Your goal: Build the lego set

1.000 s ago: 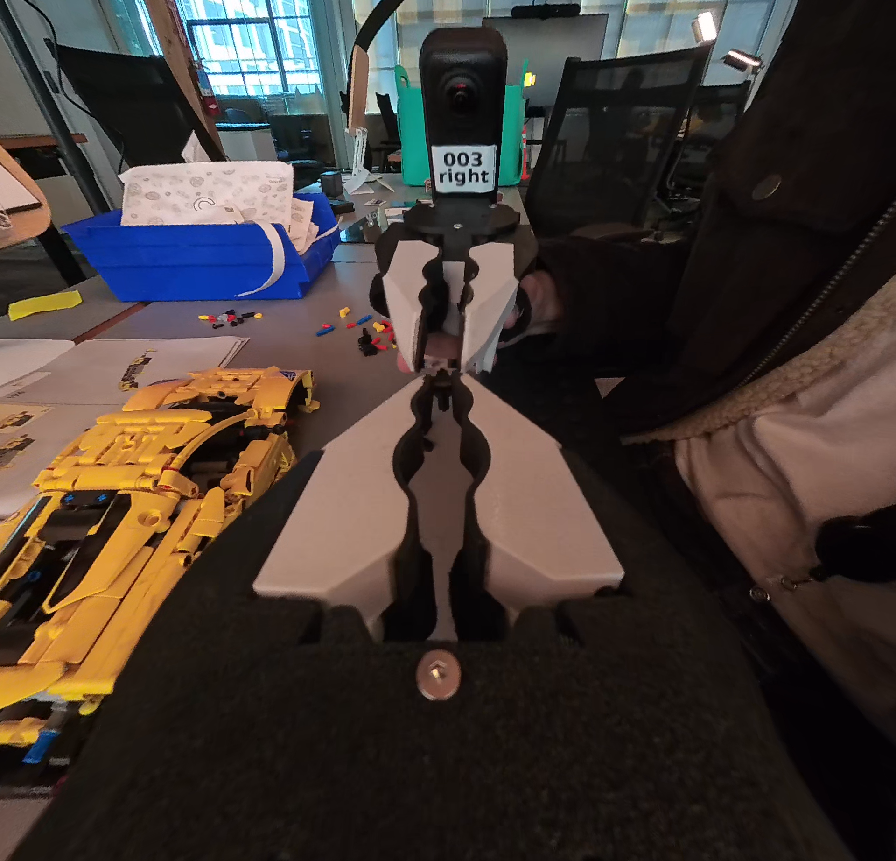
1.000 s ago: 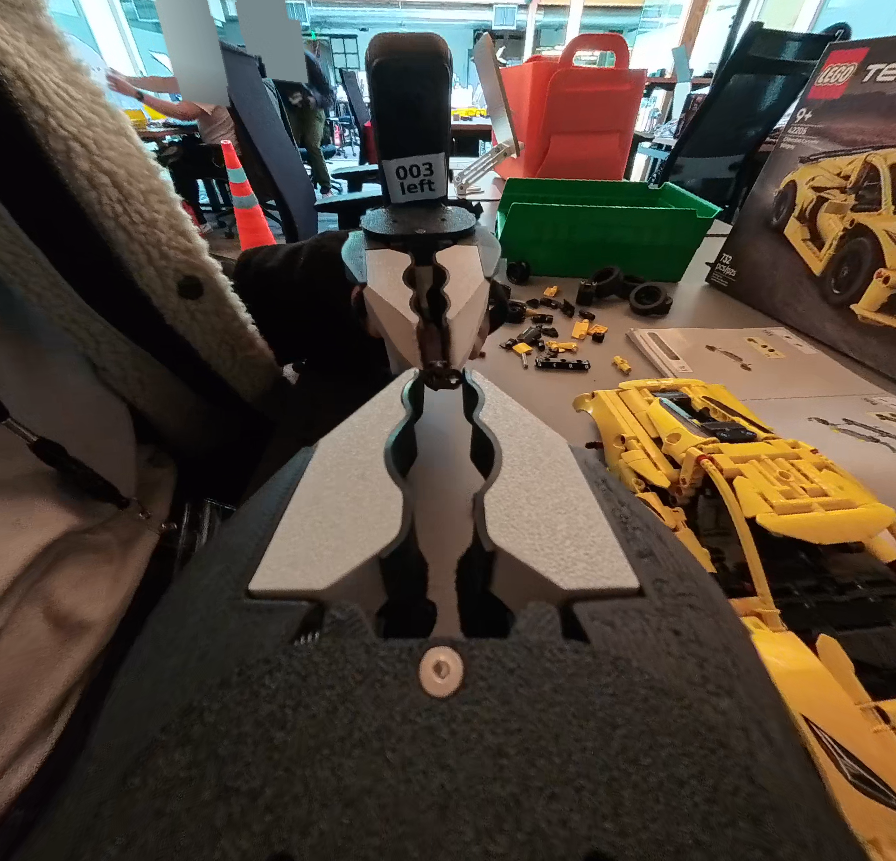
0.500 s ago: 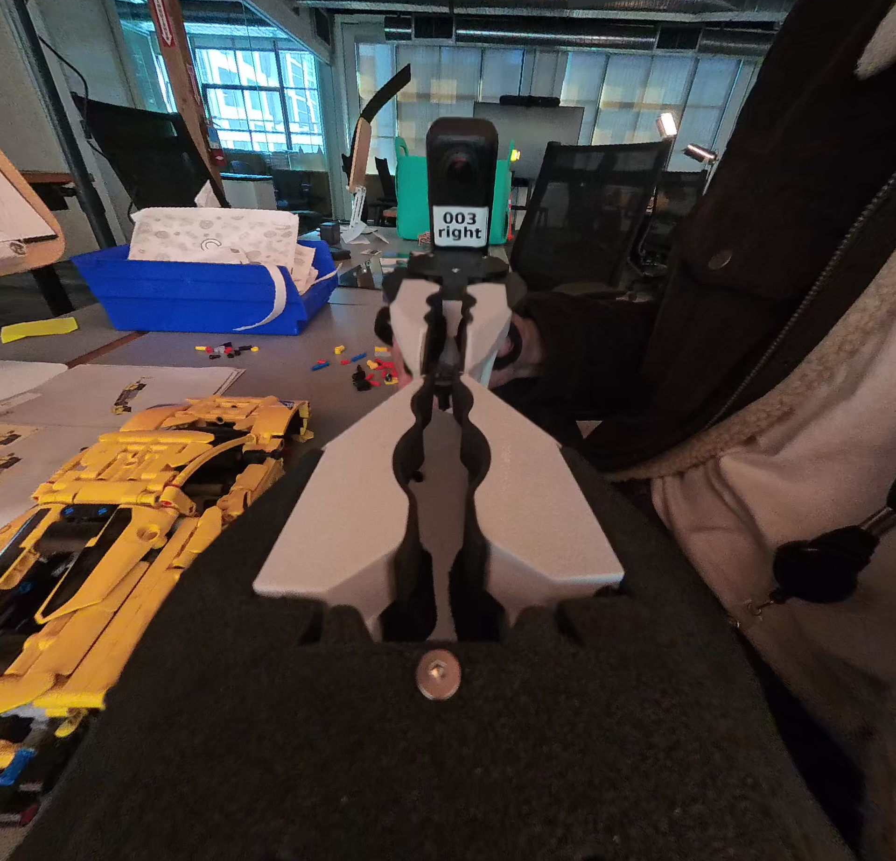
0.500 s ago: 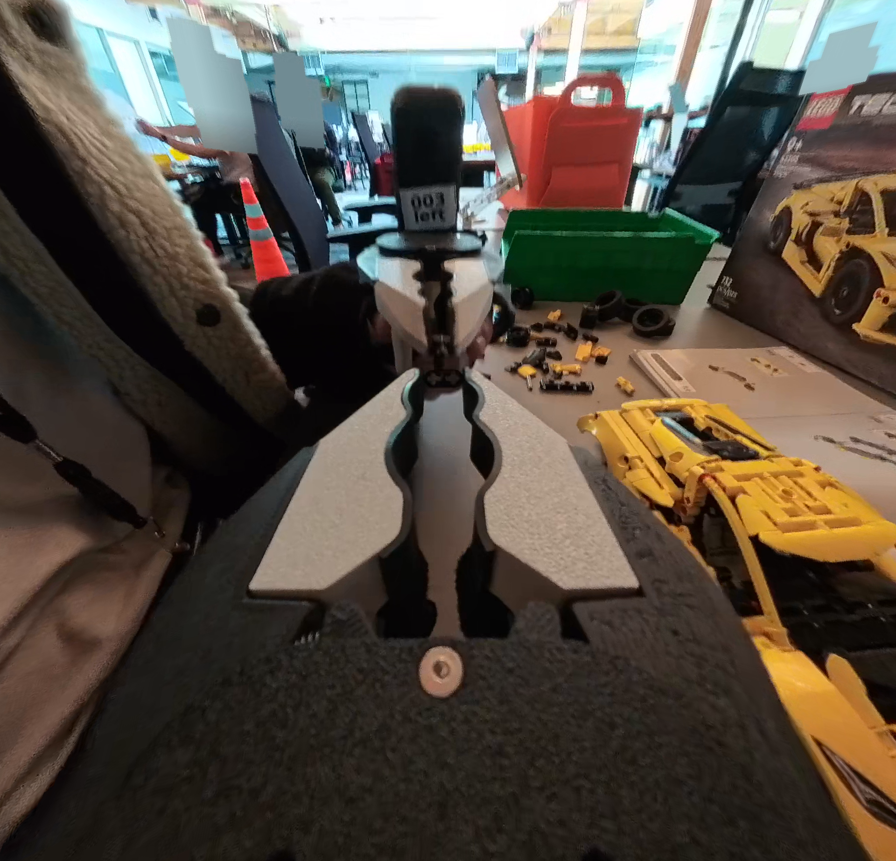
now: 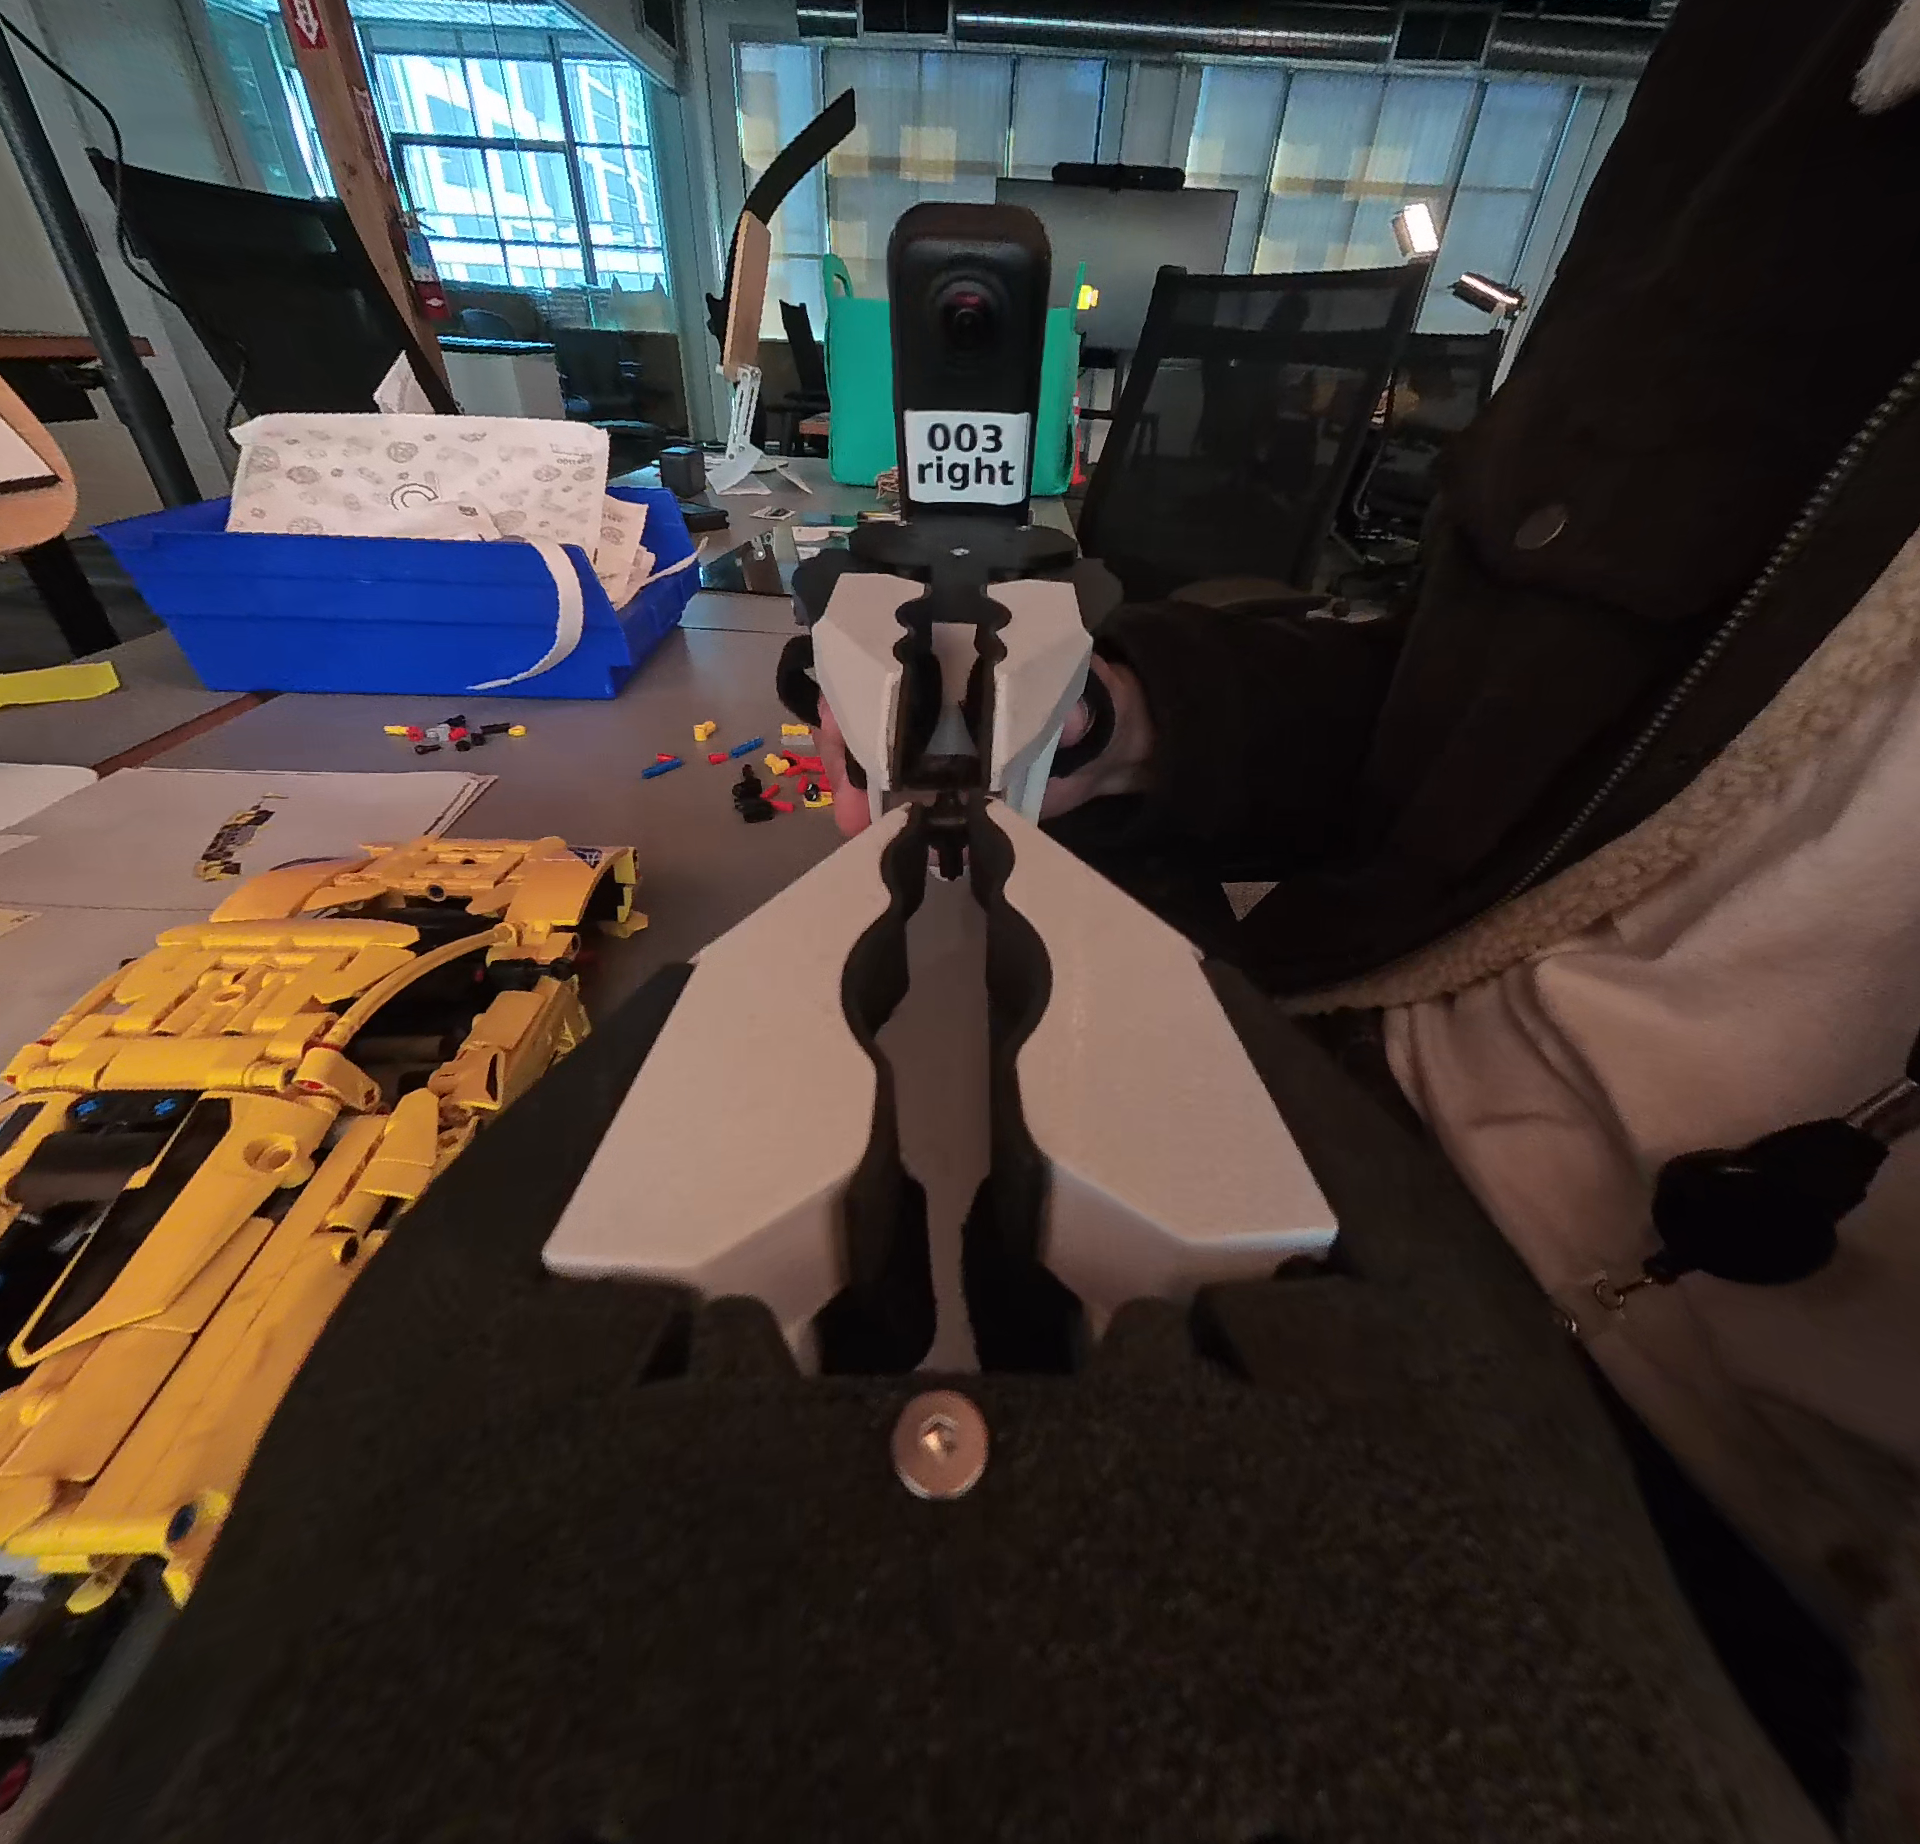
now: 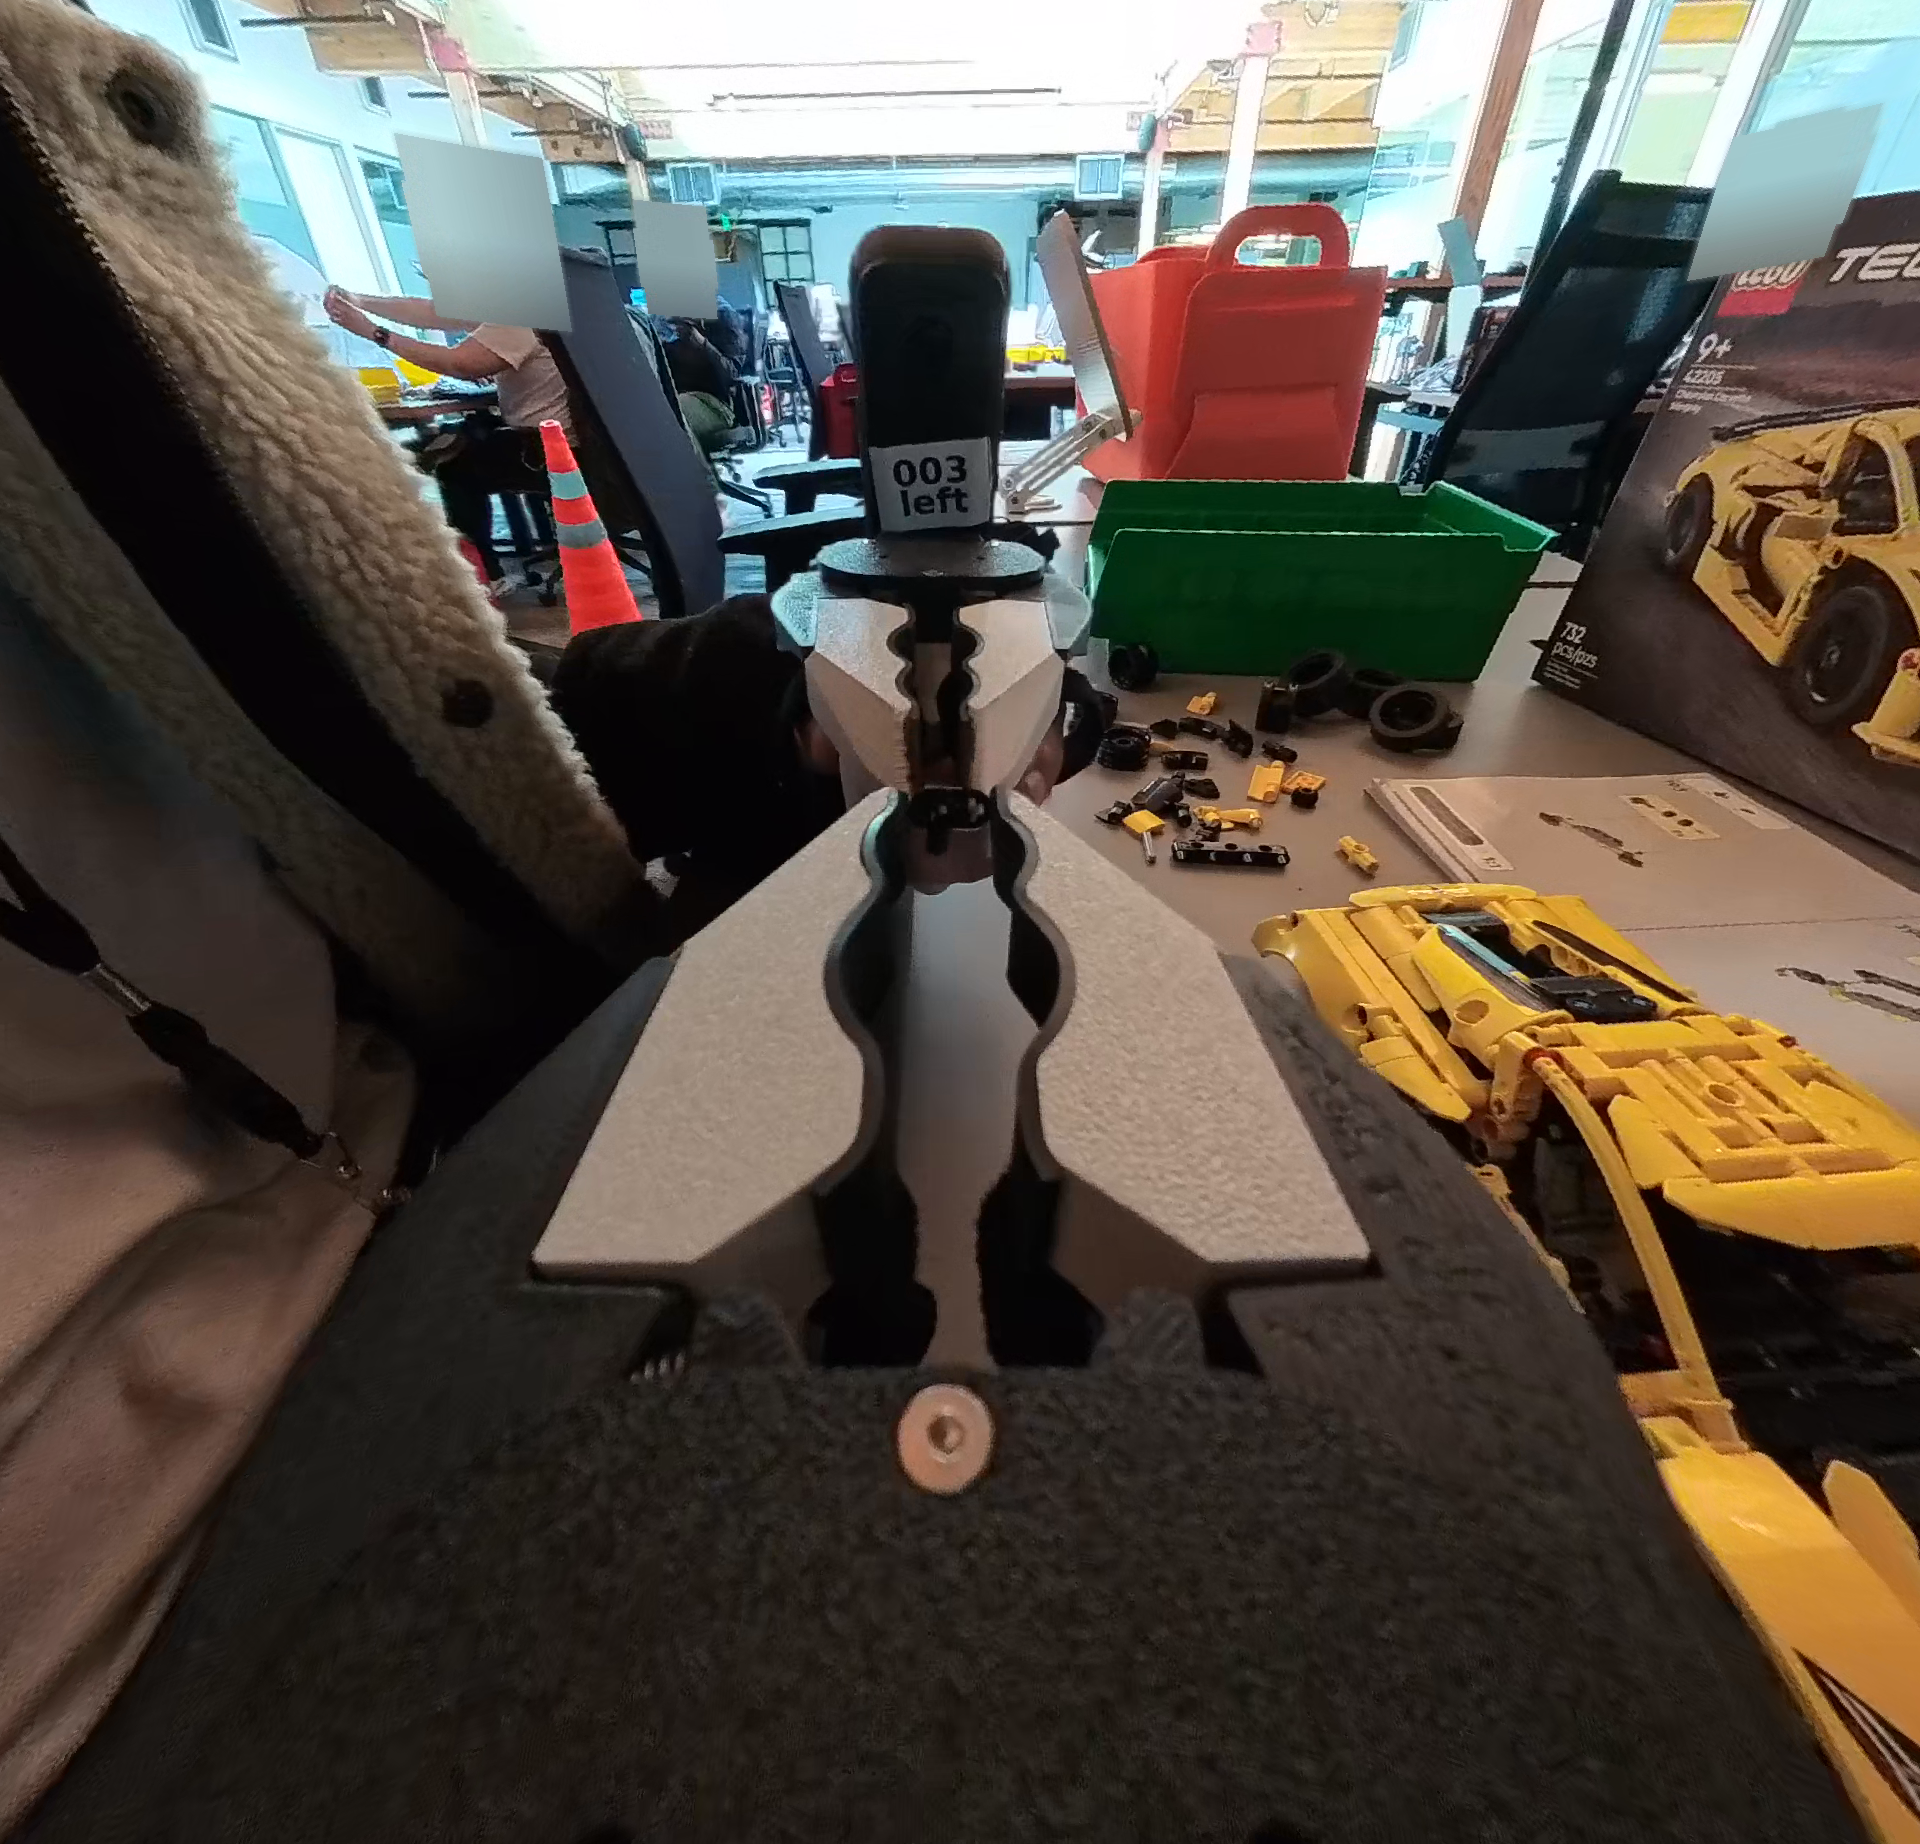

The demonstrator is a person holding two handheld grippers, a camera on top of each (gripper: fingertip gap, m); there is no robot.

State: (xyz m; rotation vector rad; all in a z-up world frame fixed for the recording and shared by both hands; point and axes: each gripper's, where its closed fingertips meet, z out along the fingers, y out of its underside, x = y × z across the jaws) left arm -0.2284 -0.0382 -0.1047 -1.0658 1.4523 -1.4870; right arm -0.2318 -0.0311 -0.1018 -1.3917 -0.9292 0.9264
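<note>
My two grippers meet tip to tip above the table's near edge. My left gripper point(image 5: 943, 826) is shut on a small black lego piece point(image 5: 943, 820). My right gripper point(image 6: 945, 815) is shut on a small black connector piece point(image 6: 943, 809). Each gripper also shows head-on in the other's view, the right gripper point(image 5: 943, 776) and the left gripper point(image 6: 940, 771). Whether the two pieces are joined is hidden by the fingertips. The yellow lego car point(image 5: 260, 1067) lies on the table beside them; it also shows in the right wrist view point(image 6: 1610, 1067).
Loose small pieces point(image 5: 769, 766) point(image 6: 1216, 807) and black tyres point(image 6: 1382, 703) lie on the table. A blue bin point(image 5: 395, 599), a green bin point(image 6: 1309, 589), the set's box point(image 6: 1787, 547) and instruction pages point(image 6: 1621, 828) stand around. The person's jacket point(image 5: 1662, 859) is close by. Less than 4 cm separates the two grippers' tips. Left tips and right tips are each some 15 cm from the yellow lego car point(image 5: 260, 1067). Look for it in the right wrist view point(image 6: 1570, 1044) too.
Both grippers have stayed tip to tip and tilted upward a little, so the room shows higher up. The car has not moved.
</note>
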